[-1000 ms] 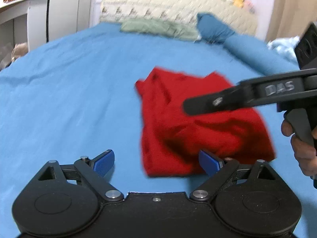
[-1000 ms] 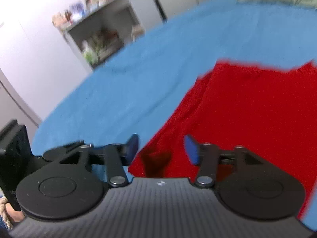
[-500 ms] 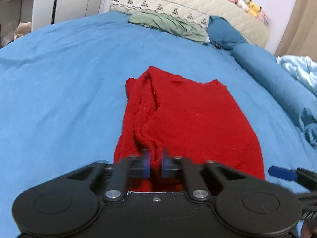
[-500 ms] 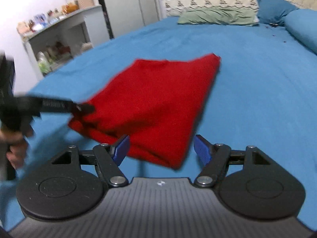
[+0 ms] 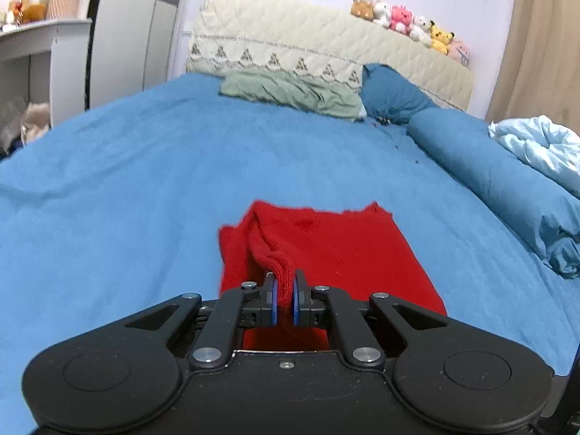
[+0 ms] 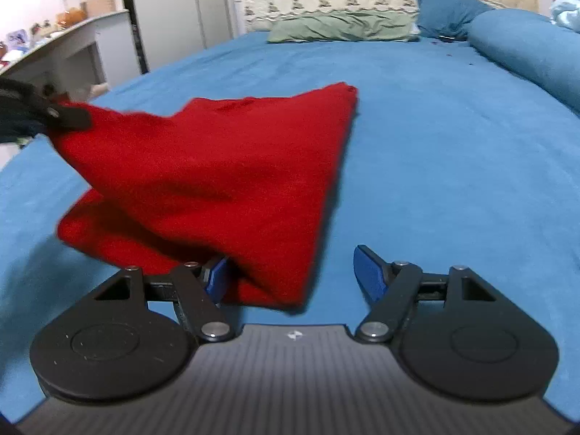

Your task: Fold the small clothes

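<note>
Two grippers work on one red knitted garment (image 5: 337,250) spread on the blue bed (image 5: 145,181). The left gripper (image 5: 285,302) has its fingers (image 5: 272,302) pinched nearly together on a bunched ridge of the red knit, which runs out ahead of the fingers and drapes down to the bed on both sides. In the right wrist view that same corner is held up off the bed at far left, and the garment (image 6: 217,174) slopes down from there toward the right gripper (image 6: 293,275). Its jaws have just eased slightly narrower but stand wide, with the near hem lying between them, just beside the left finger (image 6: 217,277) and apart from the right one.
</note>
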Demonstrator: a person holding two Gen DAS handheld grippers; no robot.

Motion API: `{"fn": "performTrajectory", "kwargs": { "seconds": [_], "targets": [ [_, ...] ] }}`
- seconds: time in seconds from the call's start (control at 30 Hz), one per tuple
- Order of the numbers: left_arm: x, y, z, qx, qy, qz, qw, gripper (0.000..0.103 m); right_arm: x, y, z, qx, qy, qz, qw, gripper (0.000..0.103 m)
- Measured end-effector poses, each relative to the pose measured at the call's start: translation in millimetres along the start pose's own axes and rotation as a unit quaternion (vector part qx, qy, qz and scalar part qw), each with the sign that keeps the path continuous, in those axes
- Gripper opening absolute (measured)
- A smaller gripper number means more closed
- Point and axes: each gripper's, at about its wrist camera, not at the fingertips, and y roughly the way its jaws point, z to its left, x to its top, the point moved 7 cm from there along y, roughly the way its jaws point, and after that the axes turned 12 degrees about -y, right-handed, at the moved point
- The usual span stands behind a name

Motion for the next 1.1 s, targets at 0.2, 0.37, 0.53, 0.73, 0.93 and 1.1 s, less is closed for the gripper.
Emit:
{"fn": "performTrajectory", "kwargs": {
  "seconds": [0.2, 0.37, 0.53, 0.73, 0.93, 1.1],
  "targets": [
    [-5.4, -18.2, 16.8, 0.001, 0.002, -0.018, 0.9998, 0.008, 15.8, -19.2, -11.1, -0.025, -0.024, -0.034, 0.999, 0.083],
    [-58.1, 11.8, 40.1, 0.045, 0.019, 0.019, 0.9986, 0.012, -0.4, -14.7, -12.4, -0.020, -0.068, 0.005, 0.997, 0.083],
    [-76.8, 18.4, 45.8, 0.071, 0.036, 0.001, 0.9968, 0.028, -11.7, -12.1, -17.5, 0.001, -0.059, 0.016, 0.998, 0.084],
    [-74.0, 3.5, 43.5, 0.084, 0.084, 0.012, 0.9929, 0.039, -11.6, -22.6, -24.3, 0.033, -0.077, 0.025, 0.996, 0.084],
    [-36.7, -15.2, 41.0, 0.060, 0.069, 0.004, 0.9958, 0.076, 26.3, -64.9, -44.5, 0.101, -0.041, 0.007, 0.994, 0.103],
    [-8.5, 26.0, 36.9, 0.042, 0.028, 0.057, 0.9971, 0.094, 90.7, -52.6, -59.9, 0.180, 0.071, 0.016, 0.981, 0.103]
  ]
}}
